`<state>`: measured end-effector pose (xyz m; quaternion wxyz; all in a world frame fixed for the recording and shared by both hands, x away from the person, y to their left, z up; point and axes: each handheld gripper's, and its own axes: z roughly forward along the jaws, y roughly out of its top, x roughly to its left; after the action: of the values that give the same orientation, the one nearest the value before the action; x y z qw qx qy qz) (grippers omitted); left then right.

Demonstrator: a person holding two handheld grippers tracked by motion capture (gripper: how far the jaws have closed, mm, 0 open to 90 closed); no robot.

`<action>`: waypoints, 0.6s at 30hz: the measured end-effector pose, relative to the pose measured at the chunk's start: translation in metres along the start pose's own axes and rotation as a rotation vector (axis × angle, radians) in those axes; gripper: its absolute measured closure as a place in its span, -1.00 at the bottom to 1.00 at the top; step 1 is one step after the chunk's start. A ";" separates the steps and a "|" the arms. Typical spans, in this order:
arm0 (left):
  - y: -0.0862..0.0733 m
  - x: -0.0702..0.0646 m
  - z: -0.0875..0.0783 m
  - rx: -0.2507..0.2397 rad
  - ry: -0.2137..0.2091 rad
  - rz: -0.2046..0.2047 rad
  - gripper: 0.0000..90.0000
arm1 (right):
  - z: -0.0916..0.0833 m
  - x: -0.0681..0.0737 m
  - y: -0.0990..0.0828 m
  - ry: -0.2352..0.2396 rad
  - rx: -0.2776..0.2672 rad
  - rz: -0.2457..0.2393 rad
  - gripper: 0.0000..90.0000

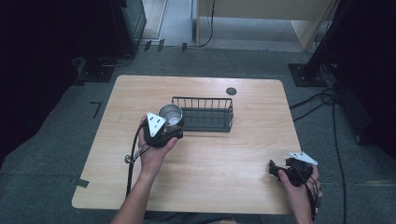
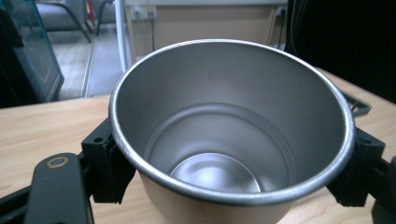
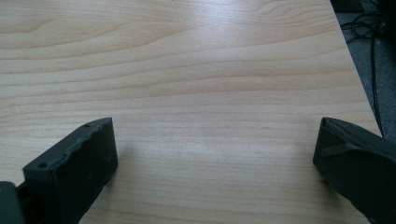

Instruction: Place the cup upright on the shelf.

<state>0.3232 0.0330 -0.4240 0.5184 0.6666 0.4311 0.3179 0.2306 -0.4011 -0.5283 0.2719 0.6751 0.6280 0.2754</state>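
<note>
Right now your left gripper (image 1: 169,127) squeezes the metal cup (image 2: 229,126) from both sides, upright, just beside the black wire basket (image 1: 205,114), likely to go in. Your right gripper (image 3: 215,163) waits wide open, holding nothing, over the table (image 3: 196,70).

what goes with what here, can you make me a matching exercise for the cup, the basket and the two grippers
Things:
1. metal cup
2. wire basket
3. left gripper
4. right gripper

States:
A. open over bare table near the right edge
B. black, empty, at mid-table
C. held between two jaws
D. shut on the cup

Pairs: 1-C, 2-B, 3-D, 4-A
</note>
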 end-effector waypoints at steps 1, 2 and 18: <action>0.001 -0.001 0.001 -0.009 0.001 -0.001 -0.58 | 0.000 0.000 0.000 -0.001 0.001 0.000 -1.00; 0.001 -0.001 0.001 -0.009 0.001 -0.001 -0.58 | 0.000 0.000 0.000 -0.001 0.001 0.000 -1.00; 0.018 -0.011 0.037 -0.068 0.012 0.007 -0.58 | 0.000 0.000 0.000 -0.001 0.000 0.001 -1.00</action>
<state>0.3555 0.0059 -0.4160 0.5369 0.6481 0.4210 0.3382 0.2306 -0.4011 -0.5283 0.2720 0.6755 0.6277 0.2752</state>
